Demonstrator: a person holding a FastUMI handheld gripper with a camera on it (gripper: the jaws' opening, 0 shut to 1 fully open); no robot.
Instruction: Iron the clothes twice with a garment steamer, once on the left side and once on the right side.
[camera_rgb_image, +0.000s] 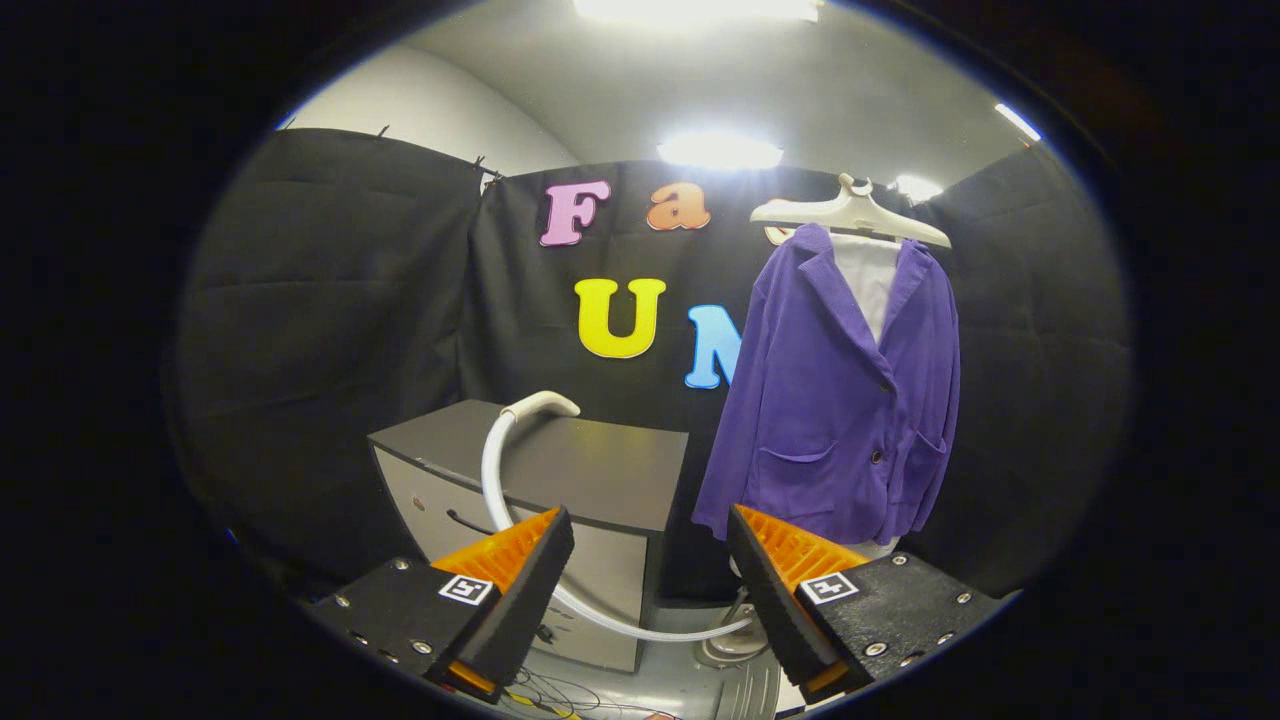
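A purple jacket (838, 400) hangs on a white hanger (850, 215) over a white inner form, beyond my right finger. The garment steamer's white head (540, 405) lies on top of a dark cabinet (560, 460), ahead of my left finger. Its white hose (600, 615) curves down the cabinet front and runs across the floor behind my fingers toward the stand base (735, 645) under the jacket. My gripper (650, 530) is open, with nothing between its fingers, still well short of both the steamer and the jacket.
The cabinet has a grey drawer front with a dark handle (470, 522). Black cloth walls close the booth behind and on both sides. Thin wires (560, 695) lie on the grey floor below my fingers.
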